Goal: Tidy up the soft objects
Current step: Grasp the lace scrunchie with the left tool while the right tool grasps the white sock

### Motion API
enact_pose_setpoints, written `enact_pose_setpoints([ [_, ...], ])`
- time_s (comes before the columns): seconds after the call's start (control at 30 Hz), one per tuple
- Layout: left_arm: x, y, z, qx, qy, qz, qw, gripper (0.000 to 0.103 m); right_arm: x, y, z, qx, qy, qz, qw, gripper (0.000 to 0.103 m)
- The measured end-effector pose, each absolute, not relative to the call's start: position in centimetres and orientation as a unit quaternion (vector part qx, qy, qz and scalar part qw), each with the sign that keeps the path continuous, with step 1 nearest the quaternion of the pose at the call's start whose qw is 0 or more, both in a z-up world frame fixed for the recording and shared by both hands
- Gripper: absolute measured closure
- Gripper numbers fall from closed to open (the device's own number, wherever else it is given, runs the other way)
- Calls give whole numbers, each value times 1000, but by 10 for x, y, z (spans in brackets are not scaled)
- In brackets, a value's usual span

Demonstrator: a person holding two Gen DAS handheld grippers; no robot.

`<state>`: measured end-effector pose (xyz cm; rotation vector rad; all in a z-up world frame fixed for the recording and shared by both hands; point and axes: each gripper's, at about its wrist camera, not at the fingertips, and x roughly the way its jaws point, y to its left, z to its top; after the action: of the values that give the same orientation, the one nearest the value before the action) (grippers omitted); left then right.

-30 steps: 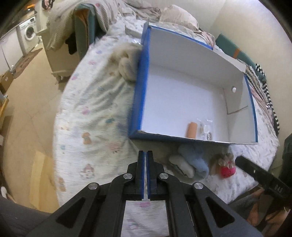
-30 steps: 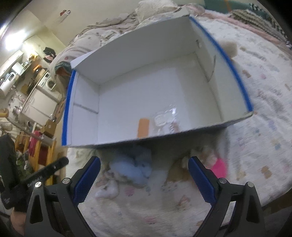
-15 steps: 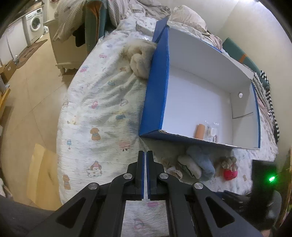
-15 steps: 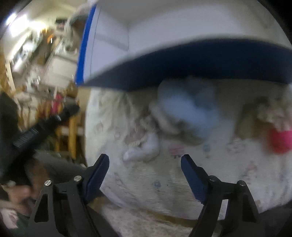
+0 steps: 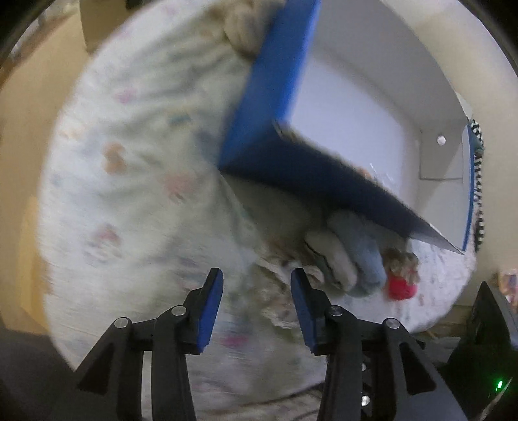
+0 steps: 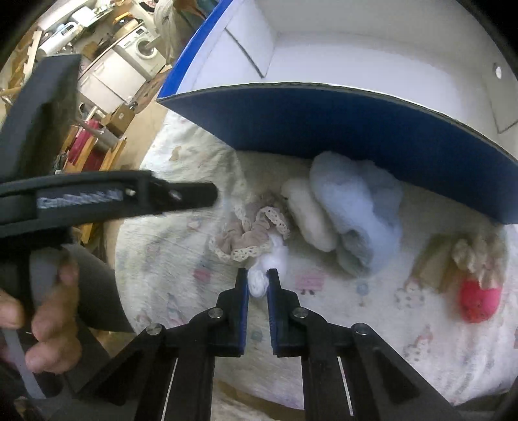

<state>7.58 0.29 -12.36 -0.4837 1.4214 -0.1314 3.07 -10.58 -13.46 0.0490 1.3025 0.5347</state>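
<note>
In the right wrist view my right gripper (image 6: 258, 279) is shut on a small white fluffy piece (image 6: 275, 256) lying on the bedsheet. Just beyond it are a beige lace-trimmed cloth (image 6: 246, 238), a cream fluffy roll (image 6: 310, 220) and a light blue fluffy roll (image 6: 356, 207), with a pink plush toy (image 6: 479, 299) to the right. My left gripper (image 5: 255, 281) hangs low over the sheet; its jaws are opening with nothing between them. The blue roll (image 5: 362, 259) and red toy (image 5: 399, 288) lie to its right. This view is blurred.
A large blue box with a white inside (image 6: 323, 129) stands on the bed right behind the soft things. A cream plush heap (image 5: 246, 29) leans on its far left wall. A hand (image 6: 55, 324) holds the left gripper (image 6: 194, 194) at the left. The bed edge runs close below.
My right gripper came down over the sheet and closed on the white fluffy piece. My left gripper dropped toward the bed and its jaws parted from shut.
</note>
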Motion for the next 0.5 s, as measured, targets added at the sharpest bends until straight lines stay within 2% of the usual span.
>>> enact_pose_setpoints([
  [0.1,77,-14,-139,-247,671,-84,694,65,28,-109,-133,19,596,239,766,91],
  [0.17,78,-22,-142,-253,675,-86,687,81,27,-112,-130,22,594,238,768,92],
  [0.27,82,-28,-138,-236,670,-76,700,90,30,-119,-128,18,594,237,769,92],
  [0.5,80,-7,-114,-198,634,-36,747,92,28,-128,-123,16,593,228,772,93],
])
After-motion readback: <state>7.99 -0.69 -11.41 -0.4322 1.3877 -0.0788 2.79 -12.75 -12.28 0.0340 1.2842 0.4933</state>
